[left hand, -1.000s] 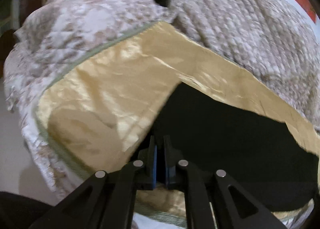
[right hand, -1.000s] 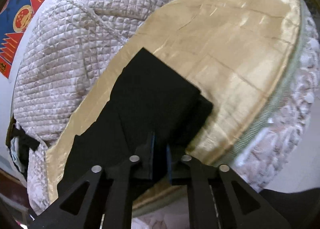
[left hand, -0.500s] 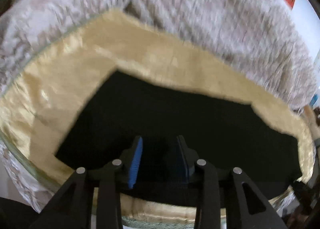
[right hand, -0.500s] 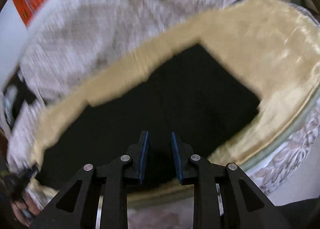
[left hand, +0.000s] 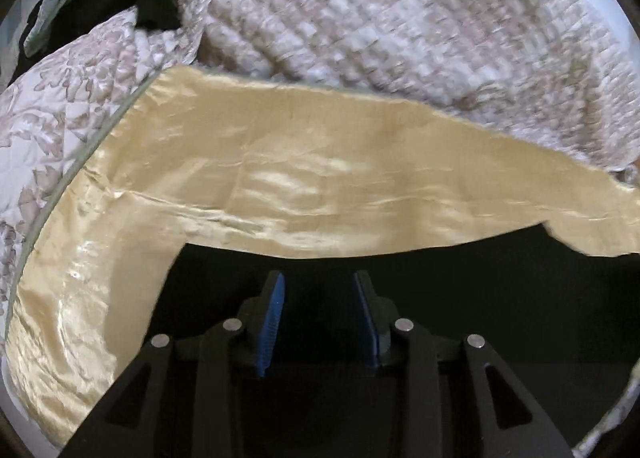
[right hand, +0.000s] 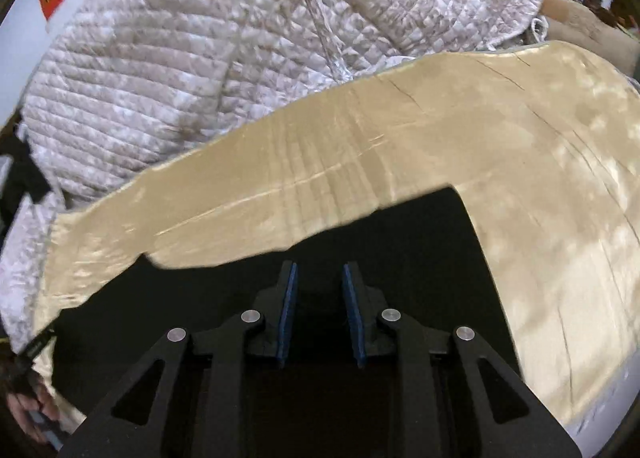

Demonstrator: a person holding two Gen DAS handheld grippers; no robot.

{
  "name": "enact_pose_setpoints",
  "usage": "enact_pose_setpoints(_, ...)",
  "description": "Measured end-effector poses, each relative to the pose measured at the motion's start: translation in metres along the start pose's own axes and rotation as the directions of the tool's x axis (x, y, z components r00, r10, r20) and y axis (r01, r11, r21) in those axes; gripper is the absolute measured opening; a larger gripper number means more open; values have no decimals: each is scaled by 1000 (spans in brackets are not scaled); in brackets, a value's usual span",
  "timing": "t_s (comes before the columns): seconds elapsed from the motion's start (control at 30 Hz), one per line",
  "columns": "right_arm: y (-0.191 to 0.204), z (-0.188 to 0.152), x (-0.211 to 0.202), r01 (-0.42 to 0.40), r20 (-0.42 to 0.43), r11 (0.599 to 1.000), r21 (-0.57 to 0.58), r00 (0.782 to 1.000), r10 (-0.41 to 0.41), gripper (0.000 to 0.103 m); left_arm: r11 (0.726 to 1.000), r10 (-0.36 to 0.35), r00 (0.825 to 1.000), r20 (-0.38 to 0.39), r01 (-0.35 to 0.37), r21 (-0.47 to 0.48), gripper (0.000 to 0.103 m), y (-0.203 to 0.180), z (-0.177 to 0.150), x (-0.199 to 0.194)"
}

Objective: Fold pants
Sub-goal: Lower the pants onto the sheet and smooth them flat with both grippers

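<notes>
1. Black pants (left hand: 460,298) spread flat on gold bedsheet (left hand: 280,178), long axis running side to side, quilt (left hand: 380,18) bunched beyond.
2. Left gripper (left hand: 319,316) over the pants near their left end; right gripper (right hand: 319,312) over the right end. Neither clearly nearer.
3. Jaws of both just parted, pads apart, nothing pinched, dark cloth only beneath.
4. Right view alone shows the square right-hand corner (right hand: 460,194); left view alone the left edge (left hand: 168,286).
</notes>
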State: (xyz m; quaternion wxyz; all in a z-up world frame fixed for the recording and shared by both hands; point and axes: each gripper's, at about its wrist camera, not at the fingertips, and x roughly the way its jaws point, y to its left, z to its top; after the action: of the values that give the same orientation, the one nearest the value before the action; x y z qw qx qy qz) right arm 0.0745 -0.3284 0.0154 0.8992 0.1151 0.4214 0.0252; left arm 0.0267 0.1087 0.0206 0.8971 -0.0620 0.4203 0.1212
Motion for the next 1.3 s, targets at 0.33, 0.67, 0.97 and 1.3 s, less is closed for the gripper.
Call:
enact_pose_setpoints(0.33,-6,1,3,94,62,994,-62,994,-90,20,997,23,999,-26,-25,-74,39,18,-5,10)
enact_pose_setpoints(0.67,27,-30,-24,-4,66,990,-143,998,14,20,998,-38,999,39,36,52,39,-29,-39,-32)
enact_pose_setpoints(0.97,74,-112,-50,-106,51,962,-251,991,123,20,990,-72,996,54,65,126,43,-57,-91,-63)
enact_pose_setpoints(1.3,101,-142,-58,-78,92,916,-394,988,124,25,989,-101,992,71,92,117,47,-62,-106,-75)
